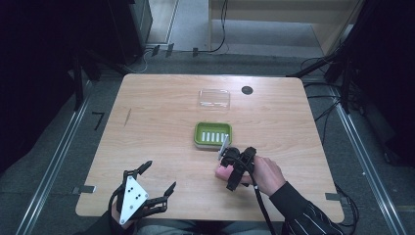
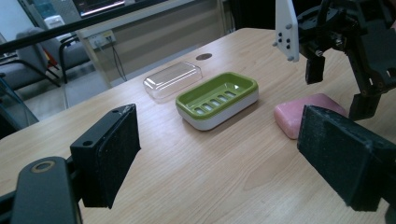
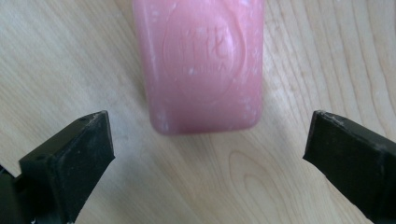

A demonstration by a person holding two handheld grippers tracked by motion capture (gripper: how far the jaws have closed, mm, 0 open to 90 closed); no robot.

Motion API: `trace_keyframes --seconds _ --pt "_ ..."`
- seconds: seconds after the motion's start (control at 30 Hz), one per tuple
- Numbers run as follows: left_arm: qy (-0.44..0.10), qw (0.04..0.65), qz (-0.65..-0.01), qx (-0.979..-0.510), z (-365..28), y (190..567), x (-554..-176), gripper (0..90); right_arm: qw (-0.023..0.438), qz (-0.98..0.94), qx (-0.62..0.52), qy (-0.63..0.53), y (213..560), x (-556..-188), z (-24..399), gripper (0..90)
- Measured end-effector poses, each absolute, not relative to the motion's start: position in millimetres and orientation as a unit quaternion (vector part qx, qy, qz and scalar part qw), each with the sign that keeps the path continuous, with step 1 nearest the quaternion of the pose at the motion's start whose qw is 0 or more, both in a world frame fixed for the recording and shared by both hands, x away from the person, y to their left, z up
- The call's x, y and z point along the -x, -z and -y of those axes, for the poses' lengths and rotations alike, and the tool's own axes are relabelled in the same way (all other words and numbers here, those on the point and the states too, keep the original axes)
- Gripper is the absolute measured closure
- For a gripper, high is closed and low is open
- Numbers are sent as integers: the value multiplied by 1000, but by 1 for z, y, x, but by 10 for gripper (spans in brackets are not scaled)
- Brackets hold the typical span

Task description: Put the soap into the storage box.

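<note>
A pink bar of soap lies flat on the wooden table, just in front of a green soap dish with a slotted bottom. My right gripper hangs over the soap, pointing down. In the right gripper view it is open, its two pads either side of the soap's near end and apart from it. My left gripper is open near the table's front left, holding nothing. In the left gripper view, the soap, dish and right gripper lie beyond its spread pads.
A clear plastic lid lies behind the dish, also seen as the lid in the left gripper view. A small dark round disc sits at the back right of the table. Cables run over the floor around the table.
</note>
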State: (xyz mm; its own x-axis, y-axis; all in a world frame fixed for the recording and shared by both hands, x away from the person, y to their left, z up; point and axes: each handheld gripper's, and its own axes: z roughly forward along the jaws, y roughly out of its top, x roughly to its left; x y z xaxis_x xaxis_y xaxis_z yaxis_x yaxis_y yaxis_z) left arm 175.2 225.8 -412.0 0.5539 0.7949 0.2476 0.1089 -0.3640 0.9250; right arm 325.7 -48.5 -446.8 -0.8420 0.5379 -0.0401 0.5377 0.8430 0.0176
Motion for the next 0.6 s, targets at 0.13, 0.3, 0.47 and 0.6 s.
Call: trace_keyframes --seconds 0.13,0.3,0.47,0.6 --pt "-361 475 -304 -743 -226 412 -175 136 17 -962 -272 -13 449 -329 45 0" --pt "-361 475 -303 -743 -226 412 -175 136 17 -964 -266 -25 451 -337 42 0" --pt "-361 475 -304 -742 -226 412 -175 137 27 -965 -260 -30 454 -340 36 64" --pt "-361 476 -305 -742 -226 412 -175 136 30 -967 -249 -41 452 -339 33 139"
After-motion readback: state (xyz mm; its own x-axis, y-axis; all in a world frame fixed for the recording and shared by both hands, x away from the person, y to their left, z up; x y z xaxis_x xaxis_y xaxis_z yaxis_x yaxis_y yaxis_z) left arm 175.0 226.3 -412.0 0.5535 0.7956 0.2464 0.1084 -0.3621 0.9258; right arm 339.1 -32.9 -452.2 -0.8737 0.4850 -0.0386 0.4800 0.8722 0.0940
